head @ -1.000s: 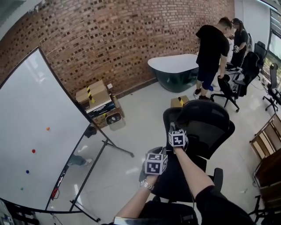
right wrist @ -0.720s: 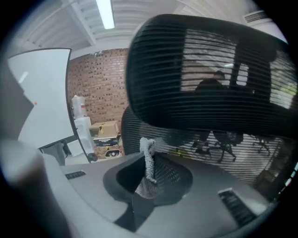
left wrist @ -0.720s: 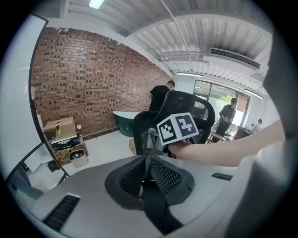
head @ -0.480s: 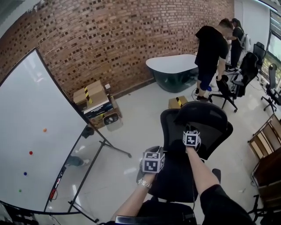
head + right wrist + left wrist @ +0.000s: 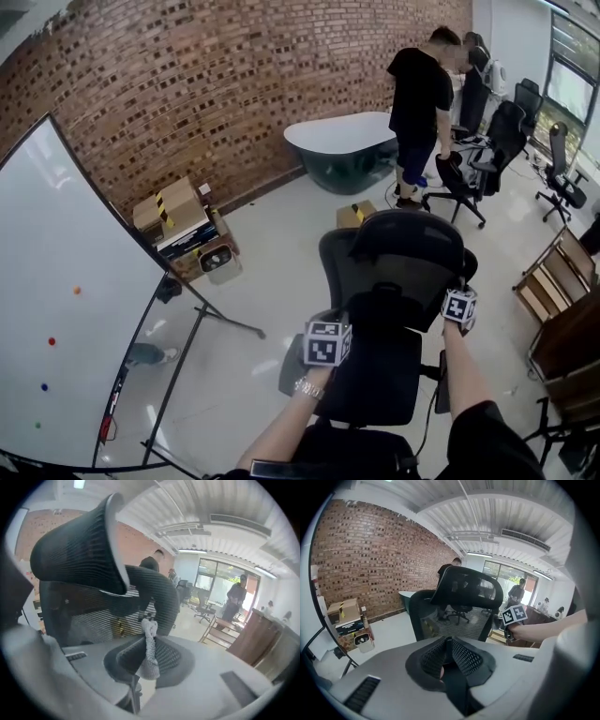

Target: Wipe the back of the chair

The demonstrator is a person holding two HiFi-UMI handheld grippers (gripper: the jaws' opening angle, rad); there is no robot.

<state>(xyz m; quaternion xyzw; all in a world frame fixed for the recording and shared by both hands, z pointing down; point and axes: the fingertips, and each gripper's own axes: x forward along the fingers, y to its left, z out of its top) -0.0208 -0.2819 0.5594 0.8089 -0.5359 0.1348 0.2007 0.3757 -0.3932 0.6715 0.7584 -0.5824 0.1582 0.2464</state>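
A grey cloth (image 5: pixel 150 660) is pinched in the fingers of the right gripper (image 5: pixel 459 298) at the right edge of the office chair's mesh back (image 5: pixel 375 272), apparently for wiping. The fingers of the left gripper (image 5: pixel 326 339) are pressed together, empty, held clear.

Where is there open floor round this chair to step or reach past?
Bare floor lies left of the chair, bordered by the whiteboard and the boxes. The right side is crowded: a wooden rack stands close; beyond, a person and more chairs.
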